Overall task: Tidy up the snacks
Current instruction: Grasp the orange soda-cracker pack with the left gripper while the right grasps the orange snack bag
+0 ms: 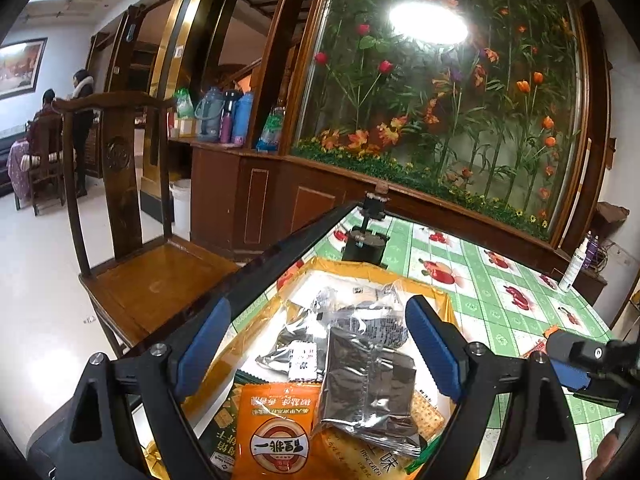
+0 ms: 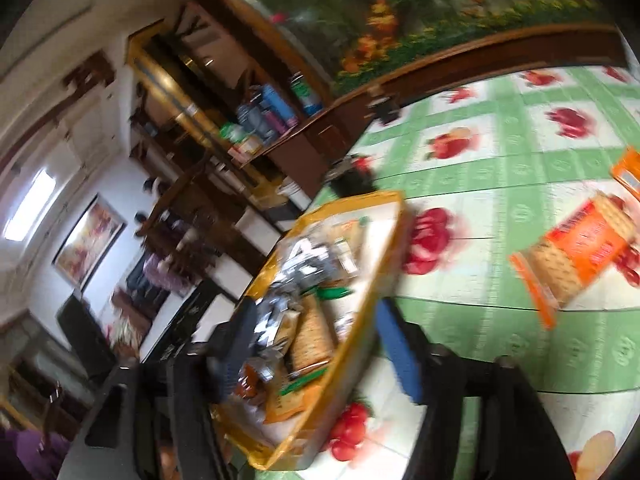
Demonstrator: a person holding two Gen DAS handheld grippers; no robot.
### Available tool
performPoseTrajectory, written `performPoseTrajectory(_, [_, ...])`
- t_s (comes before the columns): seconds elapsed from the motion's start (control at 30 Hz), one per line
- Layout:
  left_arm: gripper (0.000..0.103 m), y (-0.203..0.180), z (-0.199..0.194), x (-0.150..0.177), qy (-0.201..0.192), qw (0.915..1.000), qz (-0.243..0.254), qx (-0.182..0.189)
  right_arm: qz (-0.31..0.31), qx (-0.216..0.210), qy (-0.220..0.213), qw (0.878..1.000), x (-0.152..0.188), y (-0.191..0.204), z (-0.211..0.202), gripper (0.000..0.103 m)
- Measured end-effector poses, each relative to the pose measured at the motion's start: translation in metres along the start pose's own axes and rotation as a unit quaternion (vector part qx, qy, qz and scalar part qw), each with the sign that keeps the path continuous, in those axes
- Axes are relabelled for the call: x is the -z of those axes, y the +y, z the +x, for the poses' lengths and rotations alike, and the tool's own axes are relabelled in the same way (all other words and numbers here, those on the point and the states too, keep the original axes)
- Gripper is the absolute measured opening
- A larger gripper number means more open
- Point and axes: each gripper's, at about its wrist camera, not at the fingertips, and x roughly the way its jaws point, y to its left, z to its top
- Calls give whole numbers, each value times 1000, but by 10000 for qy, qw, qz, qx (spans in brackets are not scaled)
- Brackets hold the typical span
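My left tool (image 1: 320,344) hangs released over the yellow tray (image 1: 436,296), most snacks piled inside; my right tool (image 2: 320,340) is spread, empty; the orange cracker pack (image 2: 576,252) waits on the worktop (image 2: 500,168), unsorted.

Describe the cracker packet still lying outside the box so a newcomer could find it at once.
Start at the green checked tablecloth printed with red fruit. To the right of the yellow box full of snacks lies an orange cracker packet, flat on the cloth. Unlike the boxed packets it lies outside, showing pale square crackers around an orange label.
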Motion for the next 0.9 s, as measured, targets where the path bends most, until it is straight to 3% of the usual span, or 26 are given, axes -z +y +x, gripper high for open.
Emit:
performPoseTrajectory(0.13, [89,-8,-11,1,-115,9998,170,42,224,242,-407,9986,-2,-21,-22,73])
performPoseTrajectory(0.33, [89,-28,-28,-1,-147,9986,439,238,752,218,-913,9927,-8,-60,-49,72])
performPoseTrajectory(0.43, [89,-45,-34,-4,-77,9970,583,496,755,143,-642,9950,-16,-67,-56,53])
performPoseTrajectory(0.5, [89,-60,-37,-4,59,9948,734,706,615,325,-610,9957,-20,-71,-63,53])
performPoseTrajectory(0.63, [89,-99,-43,1,439,9841,1169,1267,300,1299,-776,9880,-32,-86,-82,53])
performPoseTrajectory(0.7, [89,-120,-46,6,641,9754,1410,1569,-54,2005,-697,9772,-44,-95,-89,53])
performPoseTrajectory(0.8, [89,-146,-45,14,967,9606,1689,1985,-453,3109,-903,9451,-56,-110,-104,52])
performPoseTrajectory(0.83, [89,-156,-43,17,1139,9534,1779,2156,-465,3264,-951,9393,-58,-118,-109,52])
performPoseTrajectory(0.9, [89,-173,-36,24,1456,9401,1903,2423,-98,3156,-922,9443,-60,-143,-121,52])
